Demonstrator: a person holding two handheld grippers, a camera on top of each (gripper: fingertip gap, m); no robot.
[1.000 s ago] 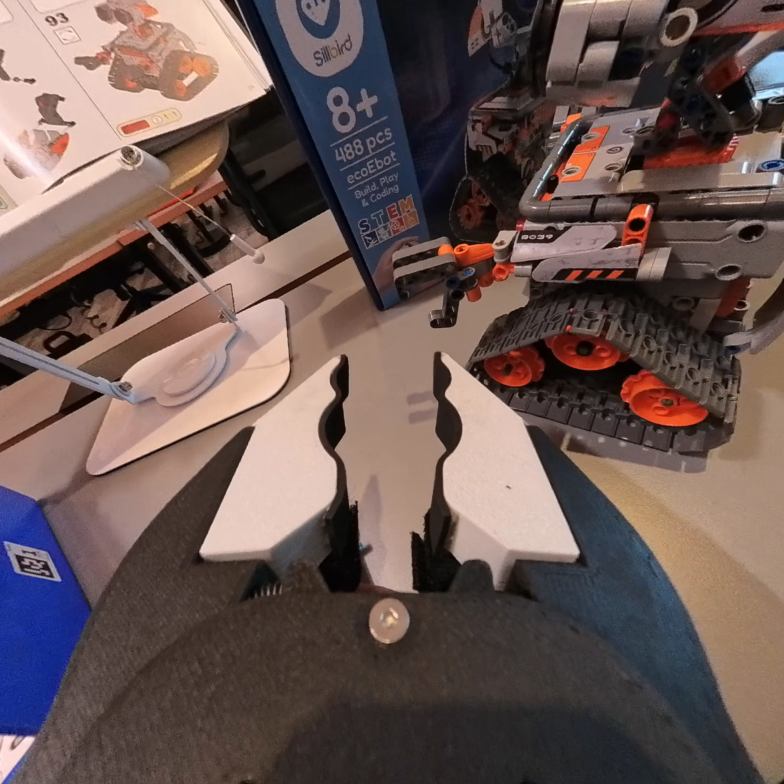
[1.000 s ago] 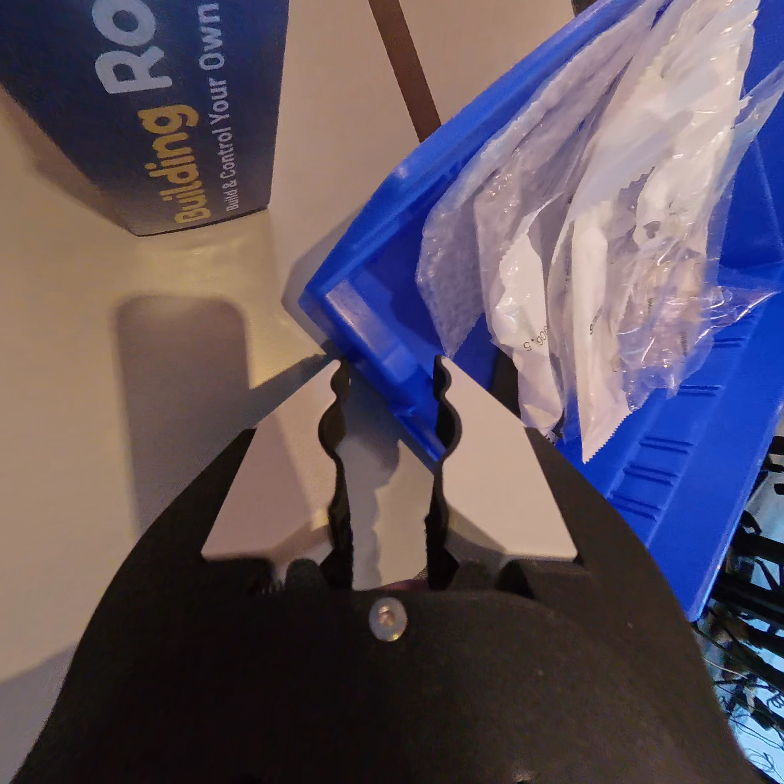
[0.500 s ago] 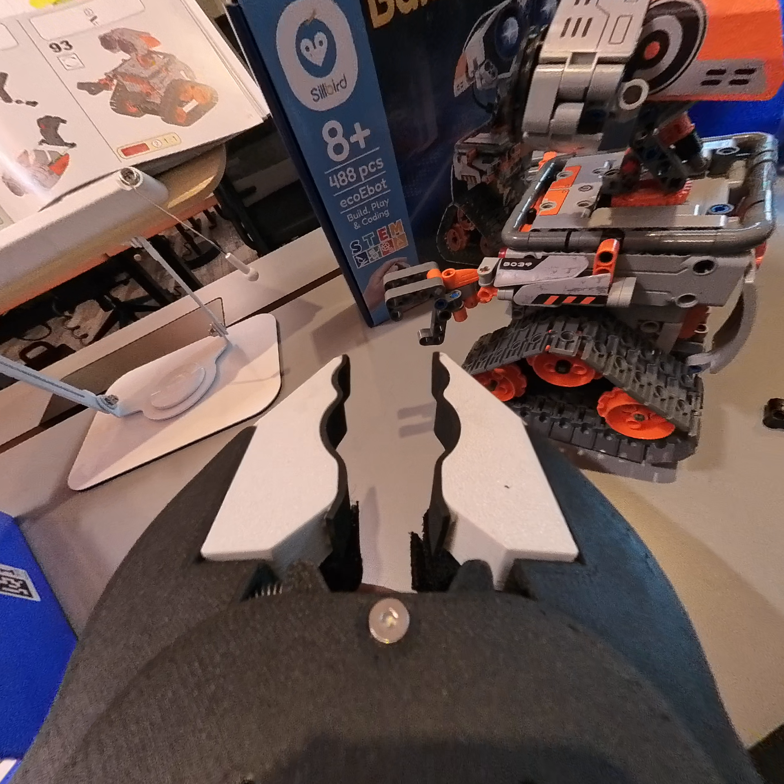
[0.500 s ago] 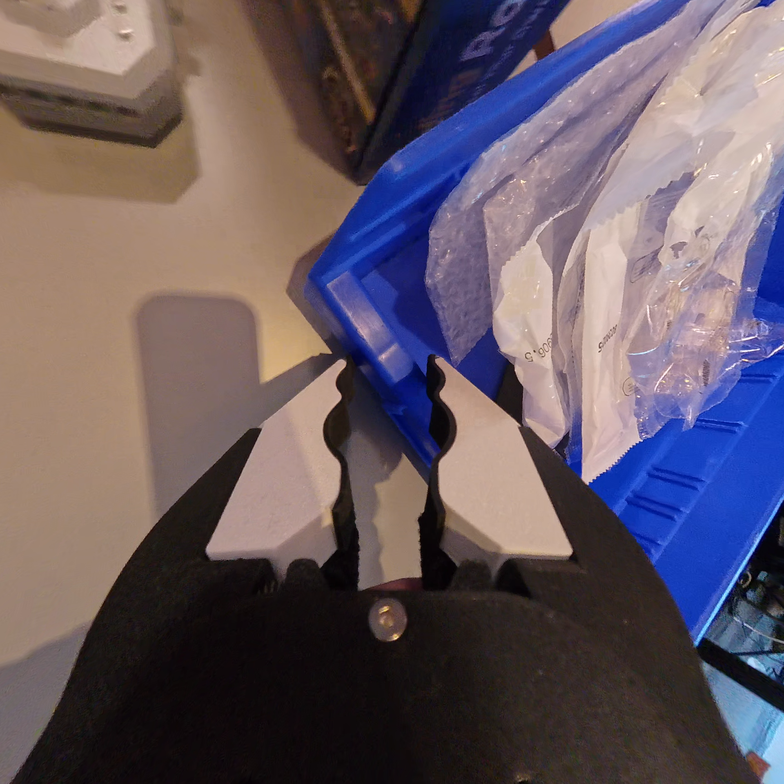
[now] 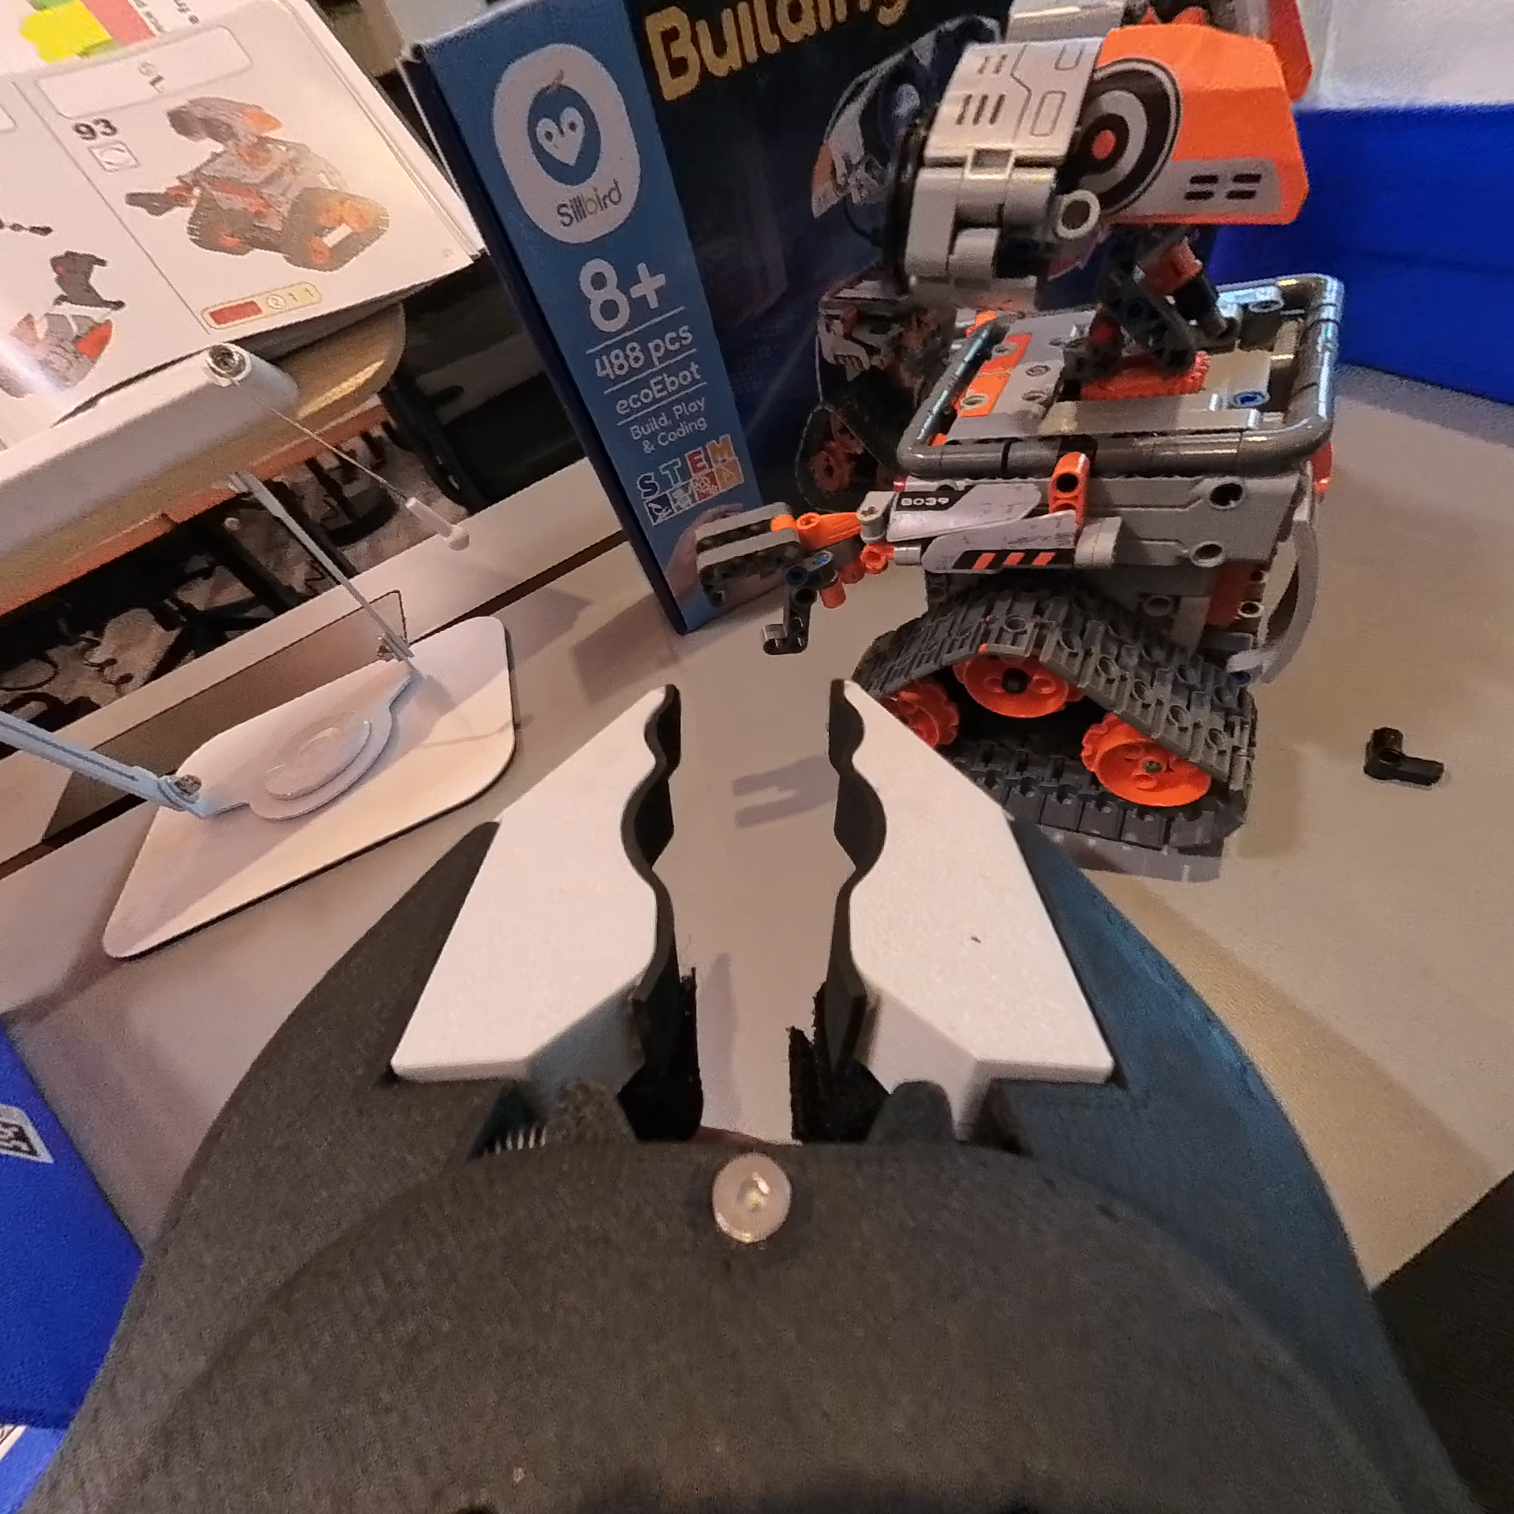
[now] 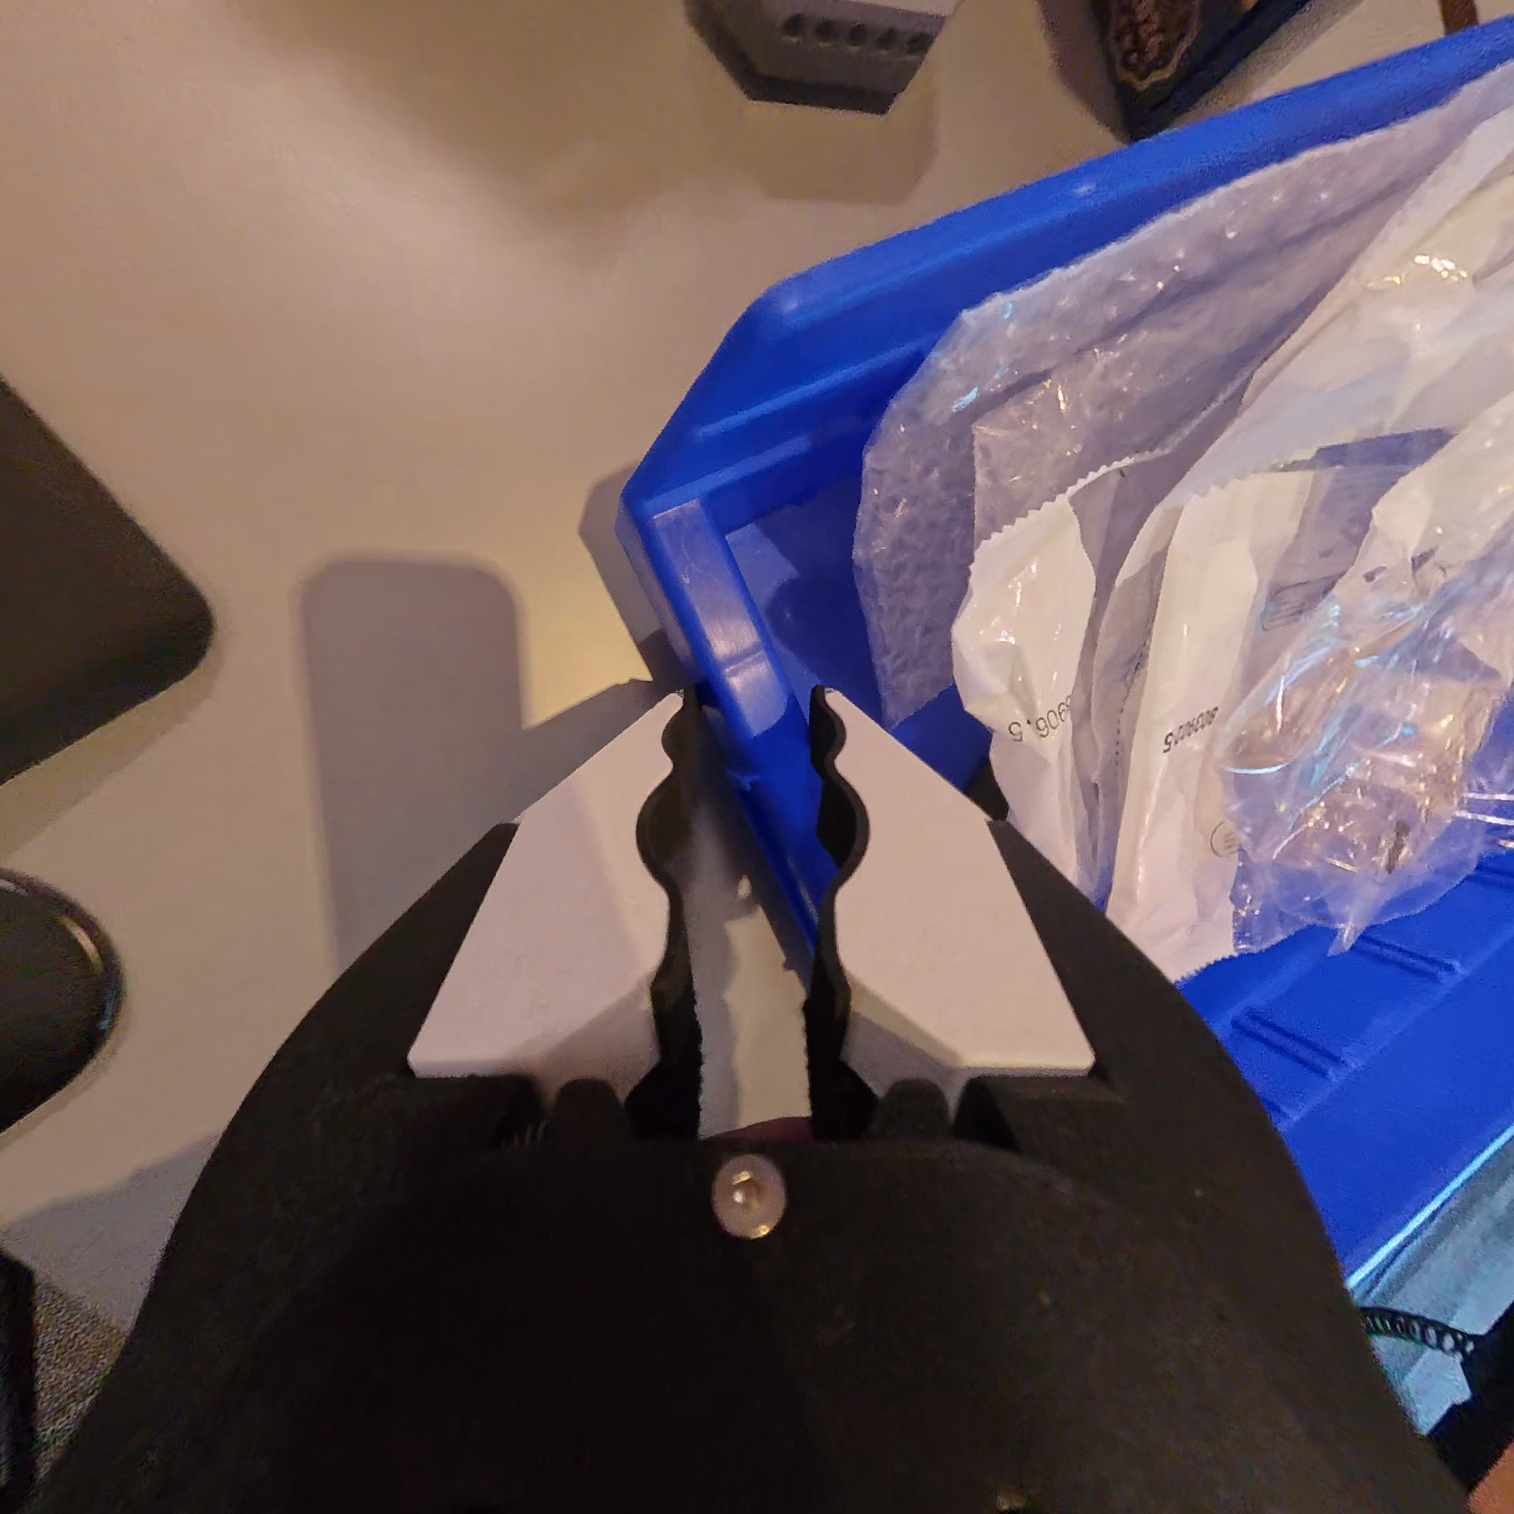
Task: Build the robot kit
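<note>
In the left wrist view, a blue bin corner (image 5: 49, 1229) sits at the far left edge. Beside it a white stand (image 5: 328, 778) rests its flat base on the table (image 5: 1229, 983) and carries an open instruction booklet (image 5: 205, 205). A tall blue box (image 5: 606, 328) stands upright behind. The left gripper (image 5: 754, 704) hangs over bare table with its jaws parted and nothing between them. It is nearest the tracked brick robot (image 5: 1106, 532), whose treads lie just beside the right finger without clearly touching it. The robot's small clawed arm (image 5: 786, 549) reaches out ahead of the fingertips. A small black piece (image 5: 1401, 766) lies alone on the table to the robot's right. In the right wrist view, dark rounded objects (image 6: 74, 573) edge the left side and a grey block (image 6: 827, 49) shows at the top. The right gripper (image 6: 750, 696) is also released and holds nothing. The corner wall of the blue bin (image 6: 901, 328) runs through the gap between its fingers; whether either finger touches it cannot be told. Clear and white plastic bags (image 6: 1147, 655) lie heaped inside the bin, to the right of the fingers.
</note>
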